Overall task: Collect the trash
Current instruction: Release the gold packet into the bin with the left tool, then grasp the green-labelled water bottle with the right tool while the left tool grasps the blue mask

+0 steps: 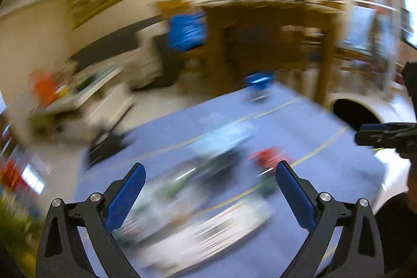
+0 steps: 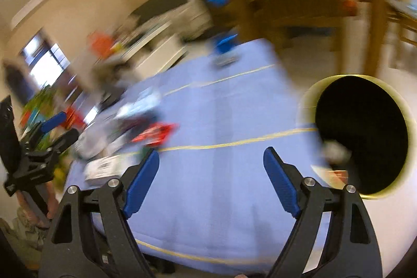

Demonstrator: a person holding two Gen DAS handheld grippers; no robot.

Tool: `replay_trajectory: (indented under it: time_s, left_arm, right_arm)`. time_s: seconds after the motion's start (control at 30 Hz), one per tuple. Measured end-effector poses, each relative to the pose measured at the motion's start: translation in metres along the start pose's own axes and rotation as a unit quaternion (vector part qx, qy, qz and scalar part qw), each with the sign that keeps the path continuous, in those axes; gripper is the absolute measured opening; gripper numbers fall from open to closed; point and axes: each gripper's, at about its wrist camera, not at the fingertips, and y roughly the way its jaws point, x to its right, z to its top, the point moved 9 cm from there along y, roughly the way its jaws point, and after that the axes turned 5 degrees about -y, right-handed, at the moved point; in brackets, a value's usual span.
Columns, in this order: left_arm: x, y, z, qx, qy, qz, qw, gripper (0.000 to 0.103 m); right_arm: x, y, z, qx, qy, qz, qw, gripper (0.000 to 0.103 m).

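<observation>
Both views are motion-blurred. A pile of trash wrappers and packets lies on the blue tablecloth; a red wrapper sits at its right. My left gripper is open and empty above the pile. In the right wrist view the pile with the red wrapper lies at the left. My right gripper is open and empty over bare cloth. A round bin with a black liner stands at the right and holds some trash.
A blue object stands at the table's far edge. A wooden table and a blue chair stand behind. A white shelf with clutter is at the left. The bin shows beside the table's right edge.
</observation>
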Motion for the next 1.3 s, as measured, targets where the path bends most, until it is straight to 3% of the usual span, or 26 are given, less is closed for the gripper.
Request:
replay_trajectory:
  time_s: [0.07, 0.1, 0.17, 0.2, 0.23, 0.3, 0.37, 0.43, 0.53, 0.57, 0.67, 0.7, 0.8, 0.83, 0.9, 0.97, 1.0, 1.13, 1.23, 1.3]
  left_arm:
    - [-0.061, -0.009, -0.02, -0.008, -0.041, 0.044, 0.9982, 0.096]
    - [-0.086, -0.014, -0.029, -0.01, -0.058, 0.06, 0.9965, 0.096]
    - [-0.135, -0.029, -0.045, -0.008, -0.093, 0.089, 0.9916, 0.096]
    - [-0.16, -0.035, -0.053, -0.007, -0.114, 0.097, 0.9887, 0.096]
    - [-0.172, -0.038, -0.058, -0.008, -0.128, 0.096, 0.9871, 0.096]
    - [-0.196, -0.046, -0.07, -0.009, -0.159, 0.089, 0.9833, 0.096]
    - [-0.213, -0.049, -0.078, -0.006, -0.178, 0.089, 0.98, 0.096]
    - [-0.225, -0.055, -0.086, 0.0, -0.196, 0.084, 0.9771, 0.096]
    - [-0.229, -0.056, -0.092, 0.0, -0.216, 0.066, 0.9741, 0.096]
    - [-0.228, -0.055, -0.095, -0.002, -0.217, 0.065, 0.974, 0.096]
    - [-0.228, -0.051, -0.1, -0.005, -0.217, 0.057, 0.9745, 0.096]
    - [-0.228, -0.052, -0.1, -0.004, -0.216, 0.053, 0.9748, 0.096]
    - [-0.223, -0.054, -0.099, 0.001, -0.212, 0.041, 0.9764, 0.096]
    - [-0.219, -0.053, -0.096, 0.003, -0.209, 0.031, 0.9775, 0.096]
    - [-0.209, -0.051, -0.092, 0.002, -0.201, 0.022, 0.9793, 0.096]
    - [-0.194, -0.046, -0.088, -0.001, -0.189, 0.009, 0.982, 0.096]
    - [-0.188, -0.044, -0.087, -0.003, -0.184, 0.004, 0.9828, 0.096]
    - [-0.15, -0.028, -0.078, -0.021, -0.156, -0.03, 0.987, 0.096]
    - [-0.121, -0.01, -0.075, -0.05, -0.139, -0.057, 0.9874, 0.096]
    - [-0.103, -0.002, -0.069, -0.06, -0.133, -0.078, 0.9863, 0.096]
  right_arm:
    - [-0.057, 0.036, 0.003, -0.036, 0.004, 0.084, 0.996, 0.081]
    - [-0.077, 0.044, 0.005, -0.044, -0.003, 0.106, 0.993, 0.081]
    - [-0.132, 0.059, 0.015, -0.049, -0.085, 0.114, 0.989, 0.083]
    - [-0.169, 0.066, 0.021, -0.048, -0.171, 0.111, 0.978, 0.094]
    - [-0.197, 0.073, 0.023, -0.056, -0.233, 0.115, 0.964, 0.098]
    - [-0.242, 0.091, 0.025, -0.067, -0.357, 0.098, 0.927, 0.097]
    - [-0.286, 0.119, 0.018, -0.096, -0.485, 0.07, 0.867, 0.097]
    - [-0.315, 0.148, 0.007, -0.135, -0.568, 0.051, 0.81, 0.097]
    - [-0.343, 0.19, -0.011, -0.193, -0.636, 0.035, 0.746, 0.097]
    - [-0.345, 0.199, -0.015, -0.205, -0.643, 0.024, 0.737, 0.096]
    - [-0.345, 0.23, -0.029, -0.262, -0.653, 0.003, 0.711, 0.071]
    - [-0.343, 0.23, -0.031, -0.262, -0.658, -0.003, 0.706, 0.07]
    - [-0.353, 0.223, -0.023, -0.252, -0.653, 0.009, 0.714, 0.069]
    - [-0.356, 0.215, -0.01, -0.231, -0.645, 0.011, 0.728, 0.069]
    - [-0.347, 0.19, 0.013, -0.202, -0.616, 0.027, 0.761, 0.069]
    - [-0.347, 0.16, 0.046, -0.164, -0.571, 0.053, 0.803, 0.068]
    - [-0.344, 0.143, 0.064, -0.142, -0.539, 0.071, 0.827, 0.068]
    - [-0.303, 0.085, 0.117, -0.059, -0.398, 0.142, 0.904, 0.068]
    - [-0.235, 0.047, 0.143, 0.002, -0.245, 0.199, 0.949, 0.068]
    - [-0.171, 0.026, 0.146, 0.045, -0.135, 0.235, 0.962, 0.068]
